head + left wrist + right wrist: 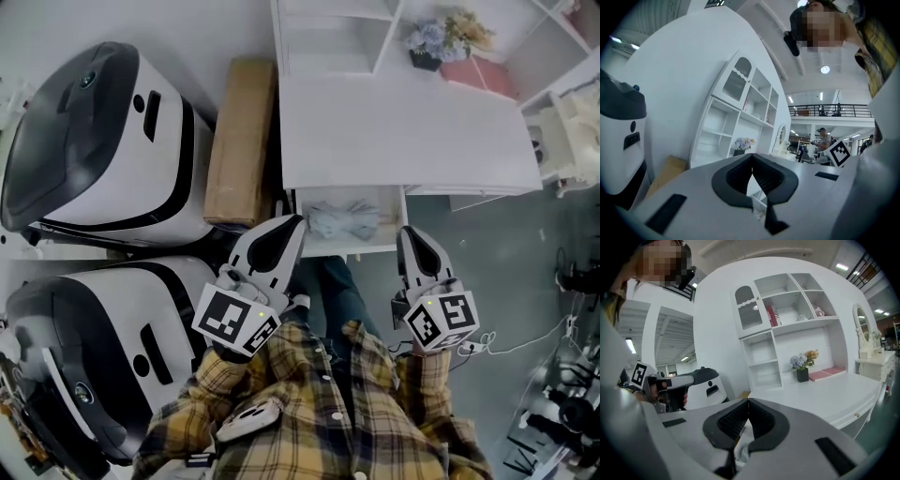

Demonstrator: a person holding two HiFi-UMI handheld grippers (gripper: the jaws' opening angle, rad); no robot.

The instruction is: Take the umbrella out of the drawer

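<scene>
"Where's the umbrella point(343, 219)?"

"In the drawer point(349, 247), which stands pulled out from under the white desk top point(403, 131). It's folded up, pale blue-grey, and lies crosswise on the drawer's floor. Nothing touches it."

"And the grippers?"

"Both hang in front of the drawer, pointing towards it. The left gripper point(292, 225) has its tip by the drawer's left front corner and the right gripper point(409, 236) has its tip by the right front corner, so the drawer's opening sits between them. I can't tell from here whether either tip touches the drawer's front."

"Are they holding anything?"

"No. On each one the two dark pads point(739, 174) meet at the tip with nothing pinched between them. Both are closed and empty."

"What's round about?"

"At the back of the desk there's a bunch of flowers point(441, 36) in a dark pot, with a flat pink thing point(480, 75) just beside it, and white shelves point(328, 37) rise behind. Left of the desk a brown cardboard box point(240, 141) lies alongside it. Beyond that are two big white-and-black machines point(94, 141), one nearer us than the other. The person holding the grippers wears a yellow plaid shirt point(309, 412)."
</scene>
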